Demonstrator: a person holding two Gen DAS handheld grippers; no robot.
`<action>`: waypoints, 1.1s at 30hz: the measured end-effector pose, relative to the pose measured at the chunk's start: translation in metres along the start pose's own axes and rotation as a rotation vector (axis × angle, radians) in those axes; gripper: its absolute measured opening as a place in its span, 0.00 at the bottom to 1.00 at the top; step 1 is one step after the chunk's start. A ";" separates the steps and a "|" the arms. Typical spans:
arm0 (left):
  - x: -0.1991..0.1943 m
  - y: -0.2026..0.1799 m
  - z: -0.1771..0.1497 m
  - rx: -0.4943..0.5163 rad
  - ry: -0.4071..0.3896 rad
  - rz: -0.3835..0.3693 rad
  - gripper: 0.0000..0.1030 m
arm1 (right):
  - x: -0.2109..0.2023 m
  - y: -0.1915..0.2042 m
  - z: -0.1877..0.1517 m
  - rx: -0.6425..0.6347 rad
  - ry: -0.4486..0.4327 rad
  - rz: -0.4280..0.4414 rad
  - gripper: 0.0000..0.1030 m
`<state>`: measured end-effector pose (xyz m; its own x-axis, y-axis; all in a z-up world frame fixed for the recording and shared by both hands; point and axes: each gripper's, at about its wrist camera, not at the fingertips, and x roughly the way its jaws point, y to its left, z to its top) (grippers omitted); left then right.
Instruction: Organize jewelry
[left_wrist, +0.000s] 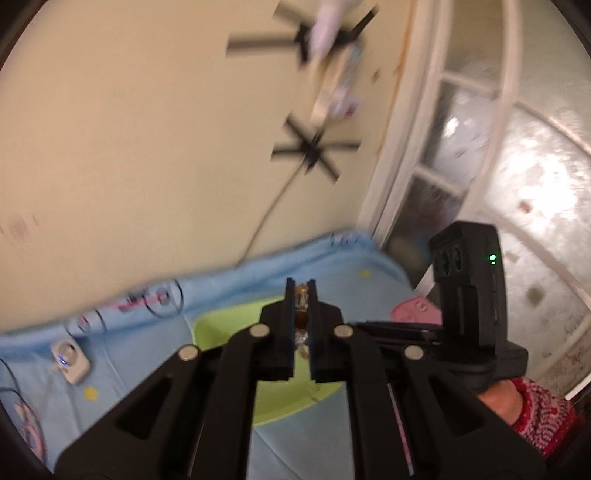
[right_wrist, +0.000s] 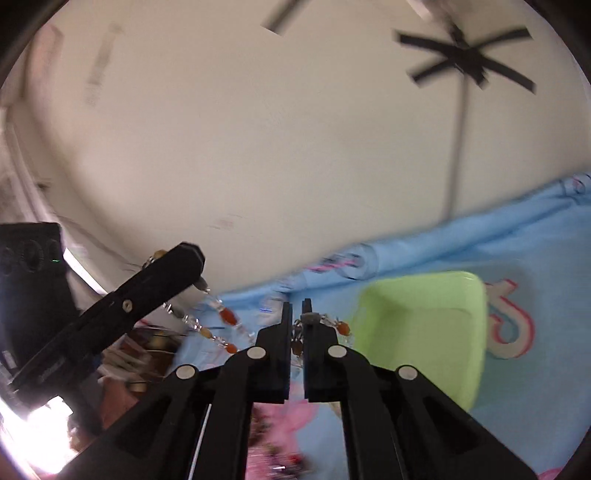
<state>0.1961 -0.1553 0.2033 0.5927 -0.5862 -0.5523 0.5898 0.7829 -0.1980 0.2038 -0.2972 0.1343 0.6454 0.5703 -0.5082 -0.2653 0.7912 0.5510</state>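
Observation:
A beaded necklace (right_wrist: 225, 317) with orange, amber and clear beads hangs stretched between my two grippers above a blue mat. My left gripper (left_wrist: 303, 291) is shut on one part of it; amber beads (left_wrist: 302, 314) show between its fingers. The left gripper also shows in the right wrist view (right_wrist: 184, 258), up at the left. My right gripper (right_wrist: 296, 310) is shut on another part of the necklace, with beads (right_wrist: 341, 326) trailing to its right. A lime green tray (right_wrist: 424, 332) lies on the mat, right of the right gripper and under the left one (left_wrist: 221, 325).
A pink item (left_wrist: 417, 310) lies on the blue mat (left_wrist: 129, 369) beyond the tray. More pink items and jewelry (right_wrist: 273, 443) lie under the right gripper. A white charger (left_wrist: 70, 358) with cables sits at the left. A cream wall (left_wrist: 147, 147) and a glass door (left_wrist: 461, 147) stand behind.

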 end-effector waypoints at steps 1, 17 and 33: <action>0.020 0.007 -0.006 -0.018 0.035 0.011 0.05 | 0.010 -0.009 -0.003 0.002 0.020 -0.025 0.00; -0.002 0.057 -0.090 -0.164 0.274 0.086 0.10 | -0.032 -0.002 -0.077 -0.101 0.032 -0.122 0.19; -0.106 0.090 -0.254 -0.308 0.227 0.161 0.15 | 0.008 0.050 -0.222 -0.209 0.193 0.040 0.03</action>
<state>0.0469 0.0302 0.0389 0.5076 -0.4177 -0.7535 0.2876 0.9066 -0.3089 0.0367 -0.2039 0.0108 0.4887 0.6177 -0.6161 -0.4429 0.7841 0.4348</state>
